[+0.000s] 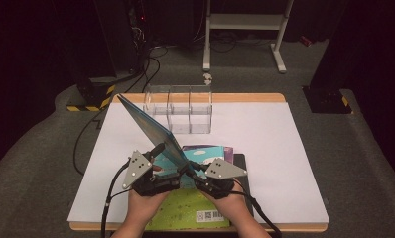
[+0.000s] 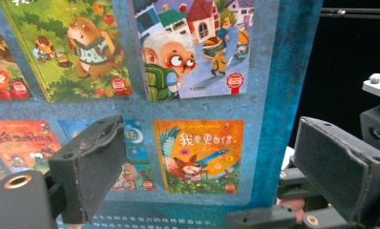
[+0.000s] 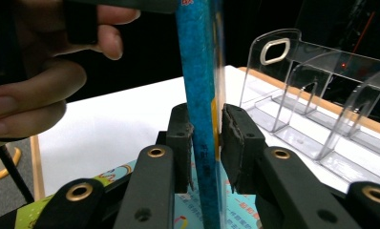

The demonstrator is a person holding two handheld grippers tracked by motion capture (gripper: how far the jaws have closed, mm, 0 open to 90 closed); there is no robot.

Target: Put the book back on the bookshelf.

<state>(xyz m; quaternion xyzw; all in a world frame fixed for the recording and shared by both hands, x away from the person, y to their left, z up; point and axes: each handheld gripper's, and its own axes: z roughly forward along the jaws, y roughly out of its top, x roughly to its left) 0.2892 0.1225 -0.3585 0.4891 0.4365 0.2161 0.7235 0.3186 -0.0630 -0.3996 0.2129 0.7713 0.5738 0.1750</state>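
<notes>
I see one surface [image 1: 285,163] with a white sheet over it. At its far edge stands one clear plastic rack [image 1: 178,108] with three compartments, all bare. Just nearer than the rack, one blue picture book [image 1: 151,130] is held up tilted, its top corner leaning toward the rack's left end. Under the book, at the near edge, lies a small stack of flat books; I count at least three: a green one [image 1: 188,210] with a barcode, a teal one [image 1: 205,150] and a purple edge [image 1: 229,152].

My right tool [image 3: 206,138] is clamped on the blue book's lower edge, a jaw pressed on each side. My left tool [image 2: 212,167] stands wide open, jaws apart and gripping nothing, facing the book's back cover. That cover carries small pictures of other titles; one orange cover reads "我要更自信". The rest is too small to read.
</notes>
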